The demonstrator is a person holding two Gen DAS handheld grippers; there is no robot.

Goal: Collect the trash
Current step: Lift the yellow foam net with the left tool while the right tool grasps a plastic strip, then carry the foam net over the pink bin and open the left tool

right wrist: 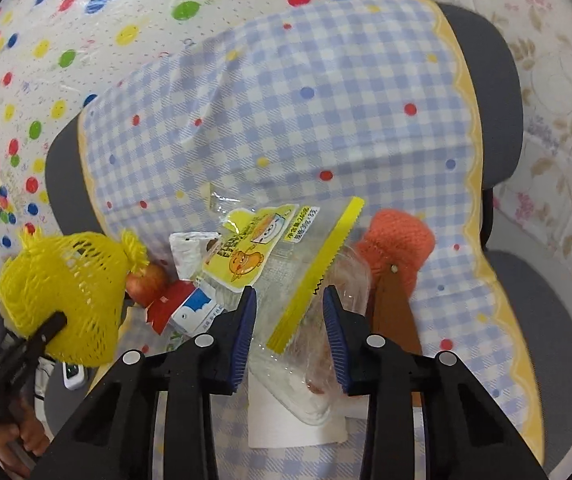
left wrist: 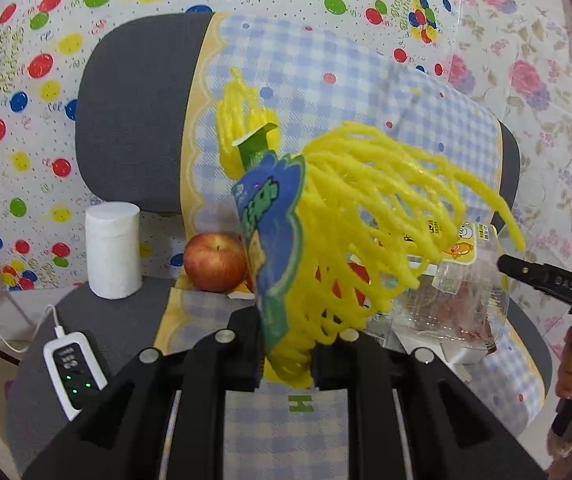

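Observation:
My left gripper (left wrist: 291, 344) is shut on a yellow foam fruit net (left wrist: 365, 208) with a blue and green label (left wrist: 274, 240), held up over the chair seat. The right wrist view shows the same net (right wrist: 66, 280) at far left. My right gripper (right wrist: 289, 312) has its blue pads against a clear plastic package (right wrist: 286, 364), which carries a yellow sticker (right wrist: 246, 256) and a yellow serrated strip (right wrist: 317, 276). The package (left wrist: 453, 300) lies at the right of the left wrist view, with a right fingertip (left wrist: 537, 278) on it.
A grey chair (left wrist: 134, 120) draped with a blue checked cloth (right wrist: 305, 120) holds everything. On it sit an apple (left wrist: 214, 262), a white paper roll (left wrist: 112, 250), a white charger (left wrist: 72, 372), a red and white carton (right wrist: 182, 308), an orange knitted piece (right wrist: 397, 244) and white paper (right wrist: 286, 428).

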